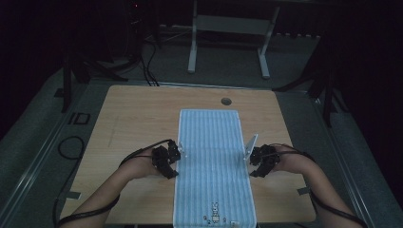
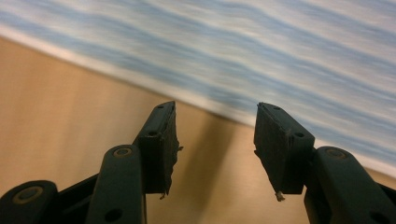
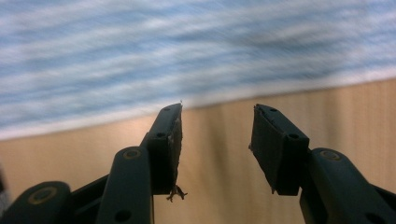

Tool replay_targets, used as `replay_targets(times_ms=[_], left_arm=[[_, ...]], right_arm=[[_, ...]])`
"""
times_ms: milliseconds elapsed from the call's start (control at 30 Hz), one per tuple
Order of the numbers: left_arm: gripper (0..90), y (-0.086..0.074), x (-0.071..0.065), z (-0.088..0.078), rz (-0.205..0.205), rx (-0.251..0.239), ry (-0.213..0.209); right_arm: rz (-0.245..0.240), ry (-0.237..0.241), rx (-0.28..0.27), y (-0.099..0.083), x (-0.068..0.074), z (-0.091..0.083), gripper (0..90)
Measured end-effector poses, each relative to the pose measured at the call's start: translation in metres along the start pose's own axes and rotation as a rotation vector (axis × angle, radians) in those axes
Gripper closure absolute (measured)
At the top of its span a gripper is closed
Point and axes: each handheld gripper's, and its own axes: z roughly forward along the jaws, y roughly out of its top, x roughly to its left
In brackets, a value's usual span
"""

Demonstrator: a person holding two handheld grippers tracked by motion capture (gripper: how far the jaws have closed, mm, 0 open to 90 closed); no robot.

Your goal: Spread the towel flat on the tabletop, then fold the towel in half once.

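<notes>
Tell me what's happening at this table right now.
A person sits at a wooden table with a gripper in each hand, working on a blue striped towel laid flat along its middle. The left gripper is at the towel's left edge and the right gripper at its right edge. Both are open over bare wood beside the cloth, with nothing between their fingers.

A towel (image 1: 213, 161) lies flat along the middle of the worktop (image 1: 133, 118), its near end at the front edge; the left tool (image 1: 167, 160) sits at its left edge, the right tool (image 1: 260, 160) at its right edge; a small hole (image 1: 226, 101) lies behind the towel.
</notes>
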Motion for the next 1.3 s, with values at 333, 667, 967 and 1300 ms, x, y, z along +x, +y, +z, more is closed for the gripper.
replay_targets(times_ms=[333,667,967,1300], left_arm=[[43.6,0.024,0.047,0.013,-0.035,0.004,0.066],[43.6,0.053,0.074,0.038,-0.037,0.006,0.085],[43.3,0.062,0.079,0.053,-0.019,0.045,0.066],[84.7,0.06,0.073,0.052,0.007,0.025,-0.032]], right_arm=[[0.027,-0.025,0.037,0.012,-0.046,0.004,54.0],[0.02,-0.094,0.004,0.042,-0.088,0.011,57.3],[0.01,-0.087,0.096,0.047,-0.1,0.037,65.3],[0.033,-0.021,0.084,0.046,-0.098,0.038,86.5]])
